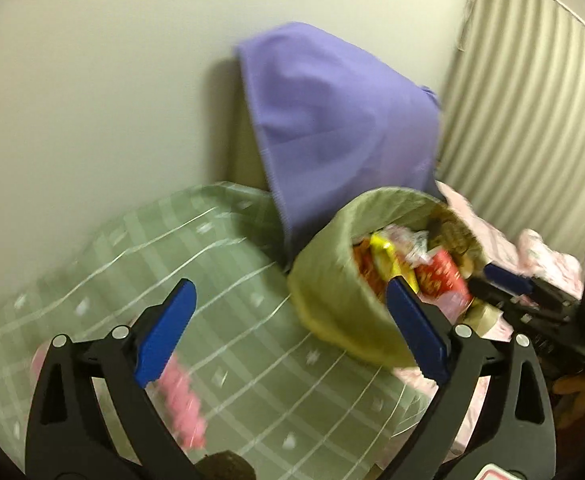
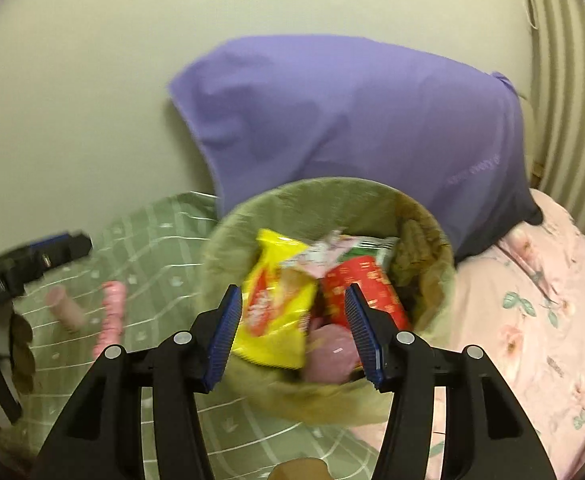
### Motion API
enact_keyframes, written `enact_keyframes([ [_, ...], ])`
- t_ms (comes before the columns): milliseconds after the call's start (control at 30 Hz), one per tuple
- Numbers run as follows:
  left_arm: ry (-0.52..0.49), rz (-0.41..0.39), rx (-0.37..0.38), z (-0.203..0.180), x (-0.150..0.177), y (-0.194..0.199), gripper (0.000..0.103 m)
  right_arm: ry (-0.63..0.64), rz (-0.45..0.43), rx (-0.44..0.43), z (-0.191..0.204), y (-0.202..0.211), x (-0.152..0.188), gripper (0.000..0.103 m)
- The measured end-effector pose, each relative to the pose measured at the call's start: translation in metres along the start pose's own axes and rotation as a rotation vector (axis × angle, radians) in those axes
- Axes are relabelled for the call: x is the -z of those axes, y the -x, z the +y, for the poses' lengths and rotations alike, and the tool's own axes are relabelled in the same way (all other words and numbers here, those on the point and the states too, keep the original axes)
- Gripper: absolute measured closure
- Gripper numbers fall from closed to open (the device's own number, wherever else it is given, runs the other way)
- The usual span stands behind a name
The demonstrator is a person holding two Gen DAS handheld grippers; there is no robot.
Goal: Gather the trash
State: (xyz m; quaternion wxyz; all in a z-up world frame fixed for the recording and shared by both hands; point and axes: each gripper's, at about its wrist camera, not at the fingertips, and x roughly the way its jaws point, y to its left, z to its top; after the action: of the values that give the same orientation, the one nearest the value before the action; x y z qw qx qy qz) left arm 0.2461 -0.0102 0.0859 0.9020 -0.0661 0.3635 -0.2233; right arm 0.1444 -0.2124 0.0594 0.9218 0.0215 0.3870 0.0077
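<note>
A round bin with a green liner (image 2: 332,196) stands on the bed, full of wrappers: a yellow packet (image 2: 276,304), a red packet (image 2: 366,284) and a pink piece (image 2: 328,354). My right gripper (image 2: 292,292) hovers open just over the bin's near rim, gripping nothing. My left gripper (image 1: 290,292) is wide open over the green checked sheet (image 1: 232,280), left of the bin (image 1: 332,292), with nothing between its fingers. A blurred pink wrapper (image 1: 182,404) lies on the sheet below its left finger. In the right wrist view this pink wrapper (image 2: 110,320) lies beside a pale pink tube (image 2: 66,308).
A purple pillow (image 2: 352,120) leans on the wall behind the bin. A pink floral blanket (image 2: 532,300) covers the bed to the right. A ribbed curtain (image 1: 532,120) hangs at far right. The wall (image 1: 112,80) bounds the bed at the back.
</note>
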Motion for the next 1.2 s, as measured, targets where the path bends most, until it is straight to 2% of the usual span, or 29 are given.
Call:
enact_keyframes([
  [133,0.034,0.001,-0.136,0.006,0.034,0.035,0.012,0.010,0.013,-0.088,0.011,0.017,0.015,0.052],
  [200,0.058,0.005,-0.198,0.011,0.048,0.050,0.012,0.041,0.021,-0.105,0.020,0.023,0.025,0.052],
  [300,0.089,0.016,-0.255,0.016,0.065,0.071,0.012,0.069,0.030,-0.136,0.033,0.031,0.038,0.052],
  [400,0.106,-0.014,-0.290,0.018,0.078,0.091,0.012,0.096,0.021,-0.159,0.045,0.042,0.048,0.052],
  [567,0.107,-0.034,-0.328,0.016,0.085,0.110,0.013,0.110,0.003,-0.182,0.060,0.055,0.055,0.052],
  [867,0.092,-0.076,-0.369,0.004,0.089,0.131,0.013,0.114,-0.013,-0.165,0.068,0.071,0.061,0.052],
  [1200,0.096,-0.084,-0.363,0.000,0.089,0.136,0.013,0.112,-0.019,-0.166,0.068,0.081,0.064,0.052],
])
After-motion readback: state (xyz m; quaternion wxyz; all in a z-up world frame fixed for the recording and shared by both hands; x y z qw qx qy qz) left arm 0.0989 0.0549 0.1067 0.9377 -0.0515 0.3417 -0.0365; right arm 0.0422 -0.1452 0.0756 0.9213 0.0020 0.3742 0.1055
